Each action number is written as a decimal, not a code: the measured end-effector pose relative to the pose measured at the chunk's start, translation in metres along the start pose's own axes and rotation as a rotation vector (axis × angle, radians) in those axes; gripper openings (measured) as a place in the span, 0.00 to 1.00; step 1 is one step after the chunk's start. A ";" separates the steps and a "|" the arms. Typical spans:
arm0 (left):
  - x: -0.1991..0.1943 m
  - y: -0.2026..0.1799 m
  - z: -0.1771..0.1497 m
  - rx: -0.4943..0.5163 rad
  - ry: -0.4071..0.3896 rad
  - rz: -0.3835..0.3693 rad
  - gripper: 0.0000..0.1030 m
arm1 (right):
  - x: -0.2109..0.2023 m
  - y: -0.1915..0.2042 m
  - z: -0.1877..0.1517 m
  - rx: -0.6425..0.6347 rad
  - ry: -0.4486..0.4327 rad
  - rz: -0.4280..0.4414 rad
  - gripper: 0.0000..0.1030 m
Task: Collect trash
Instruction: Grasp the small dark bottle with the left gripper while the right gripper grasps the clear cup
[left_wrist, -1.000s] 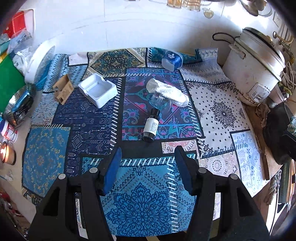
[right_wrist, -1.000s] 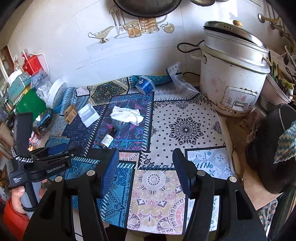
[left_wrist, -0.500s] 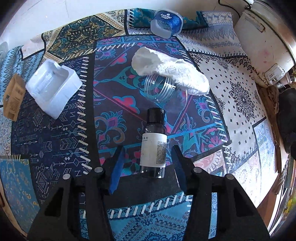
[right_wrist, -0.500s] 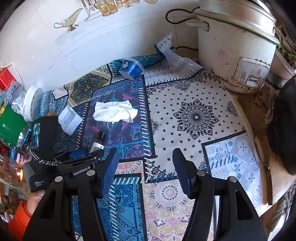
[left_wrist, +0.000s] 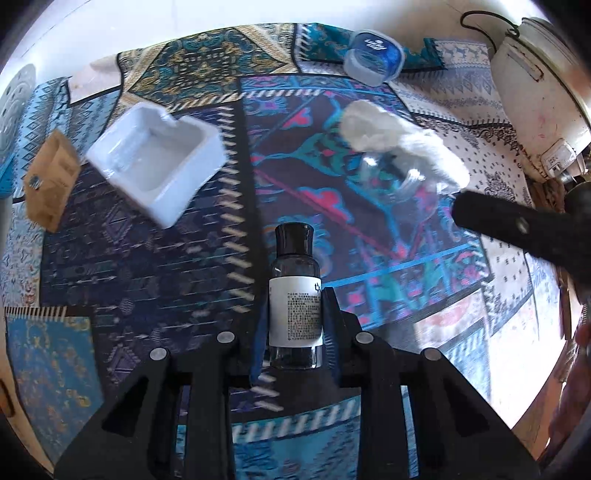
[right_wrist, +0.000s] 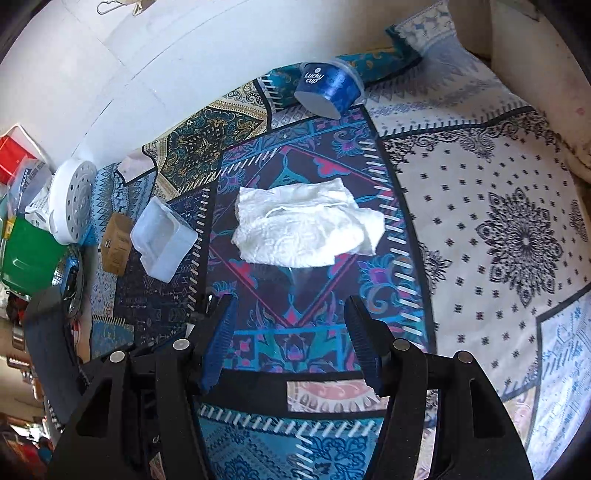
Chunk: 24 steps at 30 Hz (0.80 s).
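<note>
Your left gripper (left_wrist: 293, 332) has the small bottle (left_wrist: 294, 299) lying between its jaws on the patterned cloth (left_wrist: 147, 280); its long axis runs straight along the gripper's line, black cap away from you, base toward you. The jaws are closing, and the blue pads look to be at the labelled sides, though you cannot tell for sure that they press it yet. Your right gripper (right_wrist: 291, 332) stands half spread over the cloth with nothing between its jaws, pointing at the crumpled white tissue (right_wrist: 303, 225) just ahead. The left view shows a clear jar (left_wrist: 391, 173) partly under that tissue, its mouth toward the bottle; the right view shows little of the jar, only a faint glassy edge below the tissue. The right view gives you what the left does not: a perforated white disc (right_wrist: 72, 201) and a green container (right_wrist: 27, 254) at the far left edge. Both views show the white plastic tray (left_wrist: 155, 162), the brown cardboard box (left_wrist: 51, 181) beside it, and the blue cup (right_wrist: 328, 86) lying on its side near the wall. A white rice cooker (left_wrist: 539, 92) stands at the right. In the left view a dark arm of your right gripper crosses in from the right, near the tissue.
</note>
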<state>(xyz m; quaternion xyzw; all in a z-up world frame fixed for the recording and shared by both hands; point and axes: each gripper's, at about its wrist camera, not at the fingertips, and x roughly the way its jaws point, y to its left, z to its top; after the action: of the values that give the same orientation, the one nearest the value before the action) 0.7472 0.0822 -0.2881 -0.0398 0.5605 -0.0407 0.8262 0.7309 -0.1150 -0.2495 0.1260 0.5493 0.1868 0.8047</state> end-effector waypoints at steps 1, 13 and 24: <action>0.000 0.005 -0.001 -0.007 0.000 0.000 0.26 | 0.006 0.002 0.002 0.004 0.004 0.006 0.55; 0.000 0.023 -0.005 -0.014 -0.001 0.017 0.26 | 0.030 -0.006 0.013 0.076 -0.025 -0.027 0.47; -0.032 -0.006 -0.012 -0.025 -0.058 0.038 0.26 | -0.011 -0.014 -0.009 -0.015 -0.032 -0.022 0.38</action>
<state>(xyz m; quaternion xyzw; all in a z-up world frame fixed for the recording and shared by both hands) 0.7244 0.0800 -0.2626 -0.0407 0.5374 -0.0166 0.8422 0.7211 -0.1327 -0.2496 0.1168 0.5363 0.1803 0.8162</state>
